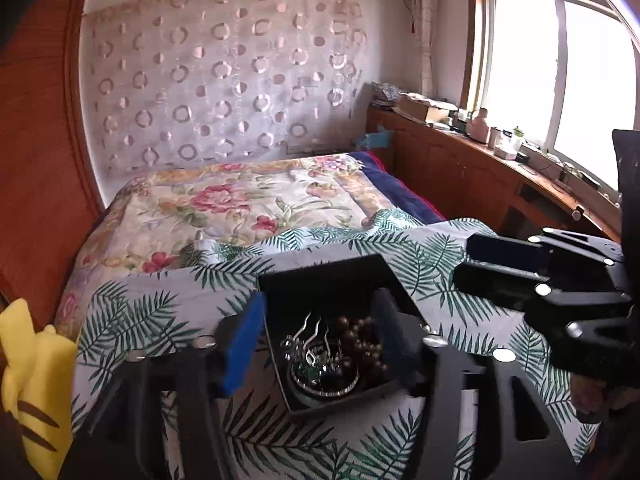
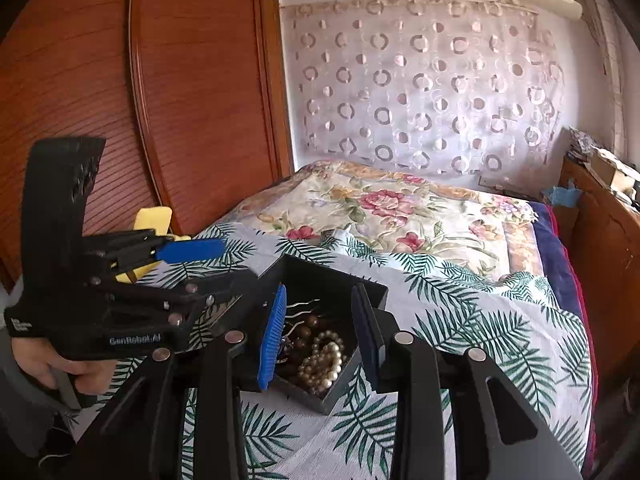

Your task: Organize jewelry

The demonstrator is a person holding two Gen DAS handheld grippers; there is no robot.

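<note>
Two tools hover over one black box (image 1: 320,280) that sits on the palm-print cloth (image 1: 160,320) spread across the foot of the bed (image 1: 240,200). Inside the box lie a silver hairpin (image 1: 316,344), a string of brown beads (image 1: 360,340) and a pearl bracelet (image 2: 324,360), heaped together against the near walls. The left tool (image 1: 320,344) looks straight down into the box with its jaws apart and nothing between the pads; the hairpin and beads show in the gap but lie below, untouched. The right tool (image 2: 320,336) is also apart, narrower, its jaws framing the pearls and beads without pressing on either; whether its tips reach inside the box walls cannot be told from here. A hand (image 2: 60,364) grips the left tool's handle in the right wrist view.

Judging by this, the jewelry is gathered in the box and neither tool carries a piece, so the step in hand looks like either a release just made or a reach for the next piece; which of the two cannot be told. Any next pick calls for lowering one tool between the walls and closing on a single piece, taking care that the tangled hairpin and beads do not come up together
</note>
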